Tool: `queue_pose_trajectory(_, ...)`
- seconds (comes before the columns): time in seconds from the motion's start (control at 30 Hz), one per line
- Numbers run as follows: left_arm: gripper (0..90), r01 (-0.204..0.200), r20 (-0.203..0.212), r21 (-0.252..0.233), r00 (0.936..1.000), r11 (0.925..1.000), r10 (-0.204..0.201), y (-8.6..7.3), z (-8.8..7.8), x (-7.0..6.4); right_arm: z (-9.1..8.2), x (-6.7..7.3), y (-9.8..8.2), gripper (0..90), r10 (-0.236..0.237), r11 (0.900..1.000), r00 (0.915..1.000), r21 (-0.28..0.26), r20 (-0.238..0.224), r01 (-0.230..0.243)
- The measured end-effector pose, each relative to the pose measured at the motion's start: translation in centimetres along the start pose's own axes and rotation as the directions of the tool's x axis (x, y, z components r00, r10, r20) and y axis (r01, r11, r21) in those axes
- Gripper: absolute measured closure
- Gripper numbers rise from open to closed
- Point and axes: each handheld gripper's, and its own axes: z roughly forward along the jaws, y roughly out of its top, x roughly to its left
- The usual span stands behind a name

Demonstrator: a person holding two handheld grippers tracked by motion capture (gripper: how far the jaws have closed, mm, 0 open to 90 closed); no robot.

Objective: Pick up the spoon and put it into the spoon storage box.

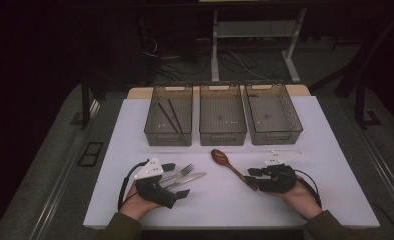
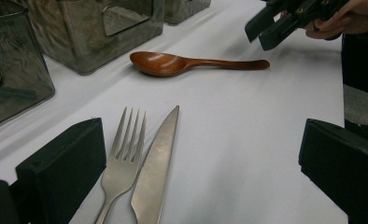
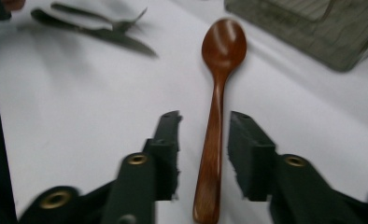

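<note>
Between the right gripper (image 3: pixel 203 140) jaws lies the wooden spoon (image 3: pixel 218 93), handle straddled, pads narrowed but not yet touching. It looks light, stiff and smooth, so mid-handle seems the best hold. Its bowl points toward the middle bin (image 1: pixel 222 120). Beside the spoon, the left gripper (image 1: pixel 175 181) gapes wide around the fork (image 2: pixel 121 158) and knife (image 2: pixel 156 168).

Three bins stand side by side along the far part of the worktop (image 1: pixel 335 165): the left bin (image 1: pixel 168 121), the middle bin (image 1: pixel 222 120) and the right bin (image 1: pixel 273 119). Two chopsticks (image 1: pixel 168 115) lie in the left bin. Nearer, a spoon (image 1: pixel 231 167) lies before the middle bin, its bowl far and its handle near. Left of the spoon, a fork (image 1: pixel 181 173) and a knife (image 1: pixel 187 179) lie side by side, the knife nearer.
</note>
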Motion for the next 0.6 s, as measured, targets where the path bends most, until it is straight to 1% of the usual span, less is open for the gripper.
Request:
queue_pose_trajectory(0.07, 0.0, -0.001, -0.002, 0.001, 1.0, 1.0, 0.001, 0.0, 0.0, -0.1, 0.1, 0.1, -0.3, 73.2, -0.002, 1.0, 0.9999, 0.019, -0.014, 0.002)
queue_pose_trajectory(0.13, 0.0, -0.003, -0.003, 0.003, 1.0, 1.0, 0.003, 0.0, 0.0, -0.1, 0.4, 0.4, -0.5, 78.2, -0.015, 0.999, 0.9996, 0.043, -0.023, 0.016)
queue_pose_trajectory(0.17, 0.0, -0.004, -0.004, 0.005, 1.0, 1.0, 0.004, 0.0, 0.0, -0.1, 0.6, 0.4, -0.6, 80.6, -0.027, 0.998, 0.9993, 0.052, -0.025, 0.028)
queue_pose_trajectory(0.23, 0.0, -0.003, -0.004, 0.006, 1.0, 1.0, 0.003, 0.0, 0.0, -0.1, 1.0, 0.6, -0.7, 84.3, -0.037, 0.996, 0.9991, 0.079, -0.021, 0.039)
queue_pose_trajectory(0.27, 0.0, -0.004, -0.005, 0.007, 1.0, 1.0, 0.004, 0.0, 0.0, -0.1, 1.2, 0.6, -0.7, 85.8, -0.035, 0.995, 0.9991, 0.088, -0.023, 0.037)
queue_pose_trajectory(0.33, 0.0, -0.004, -0.005, 0.007, 1.0, 1.0, 0.004, 0.0, 0.0, -0.1, 1.4, 0.6, -0.9, 88.0, -0.044, 0.993, 0.9988, 0.113, -0.023, 0.047)
queue_pose_trajectory(0.43, 0.1, -0.001, -0.004, 0.007, 1.0, 1.0, 0.001, -0.1, 0.1, -0.1, 1.7, 0.6, -1.0, 88.8, -0.056, 0.989, 0.9981, 0.137, -0.026, 0.059)
queue_pose_trajectory(0.53, 0.1, -0.003, -0.005, 0.007, 1.0, 1.0, 0.003, -0.1, 0.0, -0.1, 1.8, 0.7, -1.0, 88.8, -0.078, 0.986, 0.9968, 0.144, -0.019, 0.08)
queue_pose_trajectory(0.6, 0.1, -0.004, -0.005, 0.007, 1.0, 1.0, 0.004, -0.1, 0.0, -0.1, 1.8, 0.8, -0.9, 88.9, -0.092, 0.985, 0.9957, 0.149, -0.003, 0.092)
